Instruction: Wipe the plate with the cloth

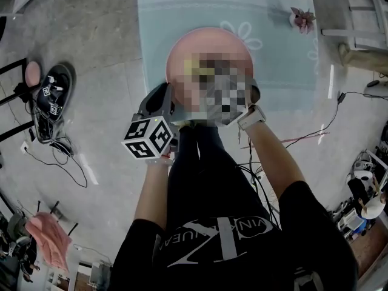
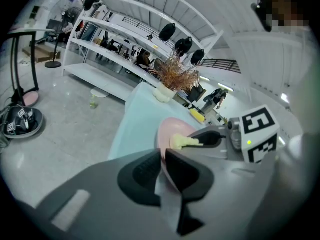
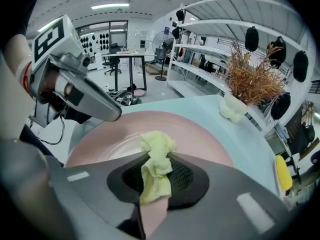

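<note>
The pink plate [image 3: 200, 134] sits over the near edge of the pale blue desk [image 1: 182, 11], its rim pinched between the nearly closed jaws of the left gripper [image 2: 163, 151]. A crumpled yellow cloth [image 3: 156, 144] lies against the plate's upper face, clamped between the jaws of the right gripper [image 3: 156, 156], with a loose end of it hanging down between the jaw pads. Farther back on the desk stands a white vase of dried brown stems [image 3: 250, 84], and white shelves [image 3: 210, 54] run along behind it.
</note>
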A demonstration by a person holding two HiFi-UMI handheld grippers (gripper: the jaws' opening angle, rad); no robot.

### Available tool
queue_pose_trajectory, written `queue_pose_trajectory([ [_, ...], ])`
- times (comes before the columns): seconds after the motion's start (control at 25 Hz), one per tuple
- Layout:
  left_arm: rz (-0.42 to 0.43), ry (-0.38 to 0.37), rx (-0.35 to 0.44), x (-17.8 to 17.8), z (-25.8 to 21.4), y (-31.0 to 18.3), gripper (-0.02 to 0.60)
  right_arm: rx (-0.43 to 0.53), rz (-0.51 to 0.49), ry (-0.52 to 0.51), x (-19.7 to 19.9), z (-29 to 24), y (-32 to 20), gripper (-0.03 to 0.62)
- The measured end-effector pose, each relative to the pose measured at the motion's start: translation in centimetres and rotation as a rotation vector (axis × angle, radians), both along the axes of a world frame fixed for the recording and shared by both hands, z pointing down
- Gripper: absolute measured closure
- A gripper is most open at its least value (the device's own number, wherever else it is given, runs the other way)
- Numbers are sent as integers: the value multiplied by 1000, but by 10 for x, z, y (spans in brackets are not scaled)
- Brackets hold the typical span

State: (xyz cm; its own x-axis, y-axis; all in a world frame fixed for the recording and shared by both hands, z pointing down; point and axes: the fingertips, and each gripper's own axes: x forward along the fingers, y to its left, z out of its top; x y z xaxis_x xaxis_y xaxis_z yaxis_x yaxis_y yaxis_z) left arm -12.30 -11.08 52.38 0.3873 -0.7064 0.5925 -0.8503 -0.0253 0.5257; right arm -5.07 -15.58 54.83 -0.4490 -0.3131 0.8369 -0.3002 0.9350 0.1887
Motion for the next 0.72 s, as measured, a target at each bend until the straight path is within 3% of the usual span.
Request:
queue_pose_trajectory([
  [0.36,-1,-3,-1,0,-1,1,581,58,94,53,41,-2,-31,514],
  [0.72,-2,-1,5,-1,0,2,581,86,175,108,82,-1,-18,514],
])
